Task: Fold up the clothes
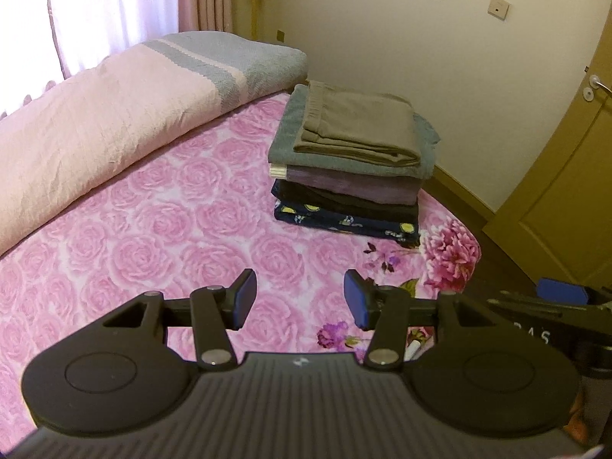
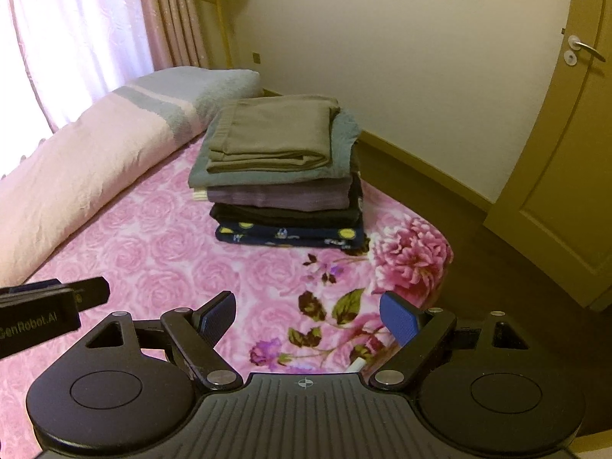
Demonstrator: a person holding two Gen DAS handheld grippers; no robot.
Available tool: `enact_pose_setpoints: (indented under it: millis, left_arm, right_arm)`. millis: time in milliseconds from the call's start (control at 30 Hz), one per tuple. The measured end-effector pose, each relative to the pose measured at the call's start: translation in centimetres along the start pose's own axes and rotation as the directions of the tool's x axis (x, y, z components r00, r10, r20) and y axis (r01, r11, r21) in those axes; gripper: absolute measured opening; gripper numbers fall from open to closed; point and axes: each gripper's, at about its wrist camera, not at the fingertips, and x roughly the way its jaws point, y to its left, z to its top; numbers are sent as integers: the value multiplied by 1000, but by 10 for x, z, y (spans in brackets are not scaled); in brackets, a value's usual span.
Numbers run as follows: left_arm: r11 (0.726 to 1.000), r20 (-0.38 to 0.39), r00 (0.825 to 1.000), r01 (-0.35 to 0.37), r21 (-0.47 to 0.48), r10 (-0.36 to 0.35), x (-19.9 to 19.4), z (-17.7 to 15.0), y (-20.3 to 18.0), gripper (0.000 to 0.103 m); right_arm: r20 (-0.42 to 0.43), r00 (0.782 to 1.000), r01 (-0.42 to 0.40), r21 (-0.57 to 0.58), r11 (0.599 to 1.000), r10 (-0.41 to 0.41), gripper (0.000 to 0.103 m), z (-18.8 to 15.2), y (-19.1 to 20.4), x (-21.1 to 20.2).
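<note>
Stack of folded clothes (image 1: 344,160) on pink bedspread (image 1: 172,229), far corner. L gripper (image 1: 300,298) & R gripper (image 2: 308,319): jaws apart, nothing held.

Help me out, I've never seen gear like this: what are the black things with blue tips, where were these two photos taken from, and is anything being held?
They are two hand-held grippers a person carries, each with a camera looking forward along its two fingers. One picture comes from the left gripper, the other from the right gripper; each also catches the other's edge. The blue pieces are finger pads. Both grippers stand open over a bed with a pink rose blanket, and nothing is held. On the bed lies a stack of folded clothes, olive-grey piece on top, dark patterned one at the bottom. A rolled pink quilt lies along the window side.
</note>
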Motion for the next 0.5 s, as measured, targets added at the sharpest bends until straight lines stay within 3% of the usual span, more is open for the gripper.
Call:
enact_pose_setpoints:
  millis: [500]
  left_arm:
    - [994,1,997,82,75,-82,-4,6,24,49]
  right_arm:
    - [-4,999,37,59,998,-37,85,-6,18,-6]
